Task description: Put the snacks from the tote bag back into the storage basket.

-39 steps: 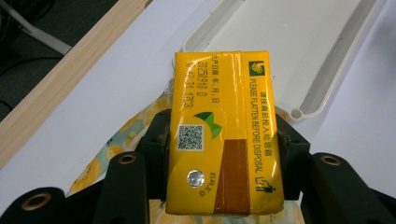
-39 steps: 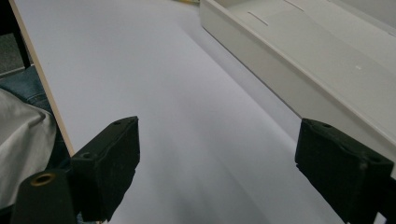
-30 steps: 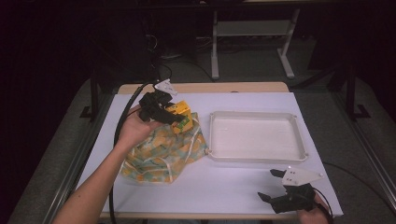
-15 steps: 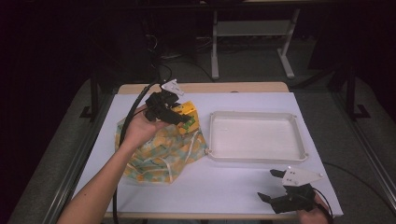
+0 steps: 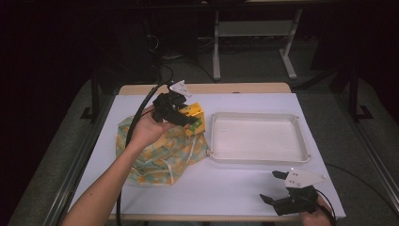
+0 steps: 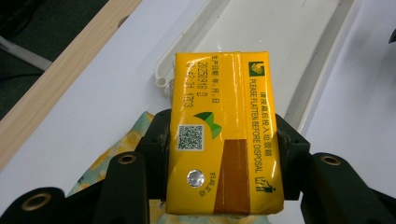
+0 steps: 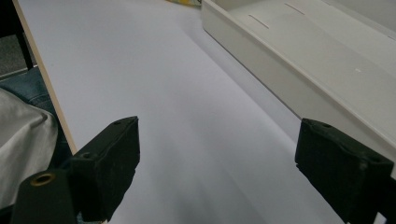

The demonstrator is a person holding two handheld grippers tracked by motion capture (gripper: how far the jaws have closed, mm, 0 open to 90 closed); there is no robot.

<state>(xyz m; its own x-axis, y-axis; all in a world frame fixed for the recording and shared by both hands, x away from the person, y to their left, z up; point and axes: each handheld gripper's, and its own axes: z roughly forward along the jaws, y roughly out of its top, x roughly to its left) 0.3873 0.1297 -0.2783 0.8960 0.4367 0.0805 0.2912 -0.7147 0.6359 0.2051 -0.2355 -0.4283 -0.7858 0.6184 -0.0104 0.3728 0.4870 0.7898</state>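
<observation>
Yellow drink carton, a small juice-box type, sits clamped between the jaws of the left gripper, left of centre in the high view. It is held off the table, above the top edge of a patterned cloth bag and just beside the near-left corner of the white tray.

Nearest to me, at the lower right of the high view, the right gripper rests low over the white table cover, jaws spread wide with nothing between them. In its own view the tray wall runs along the upper right, near but not touching.

Mid-frame, the left forearm comes in from the lower left on a diagonal. The left hand wraps the gripper body, wrist turned so the jaws point right, toward the tray. The cable loops back over the arm.

Left gripper view: the jaws pinch the carton's two narrow sides at its lower half, printed face up, foil straw hole near the camera. The tray corner shows beyond the carton's far end.

Risks, as I judge them:
- The carton is glossy and soft-sided; a hard squeeze could buckle it, a light one let it slide out.
- A low carry could catch the tray rim and shove the tray.
- The cable may drag on the bag.

Farther back, a wooden table edge, then dark floor.
</observation>
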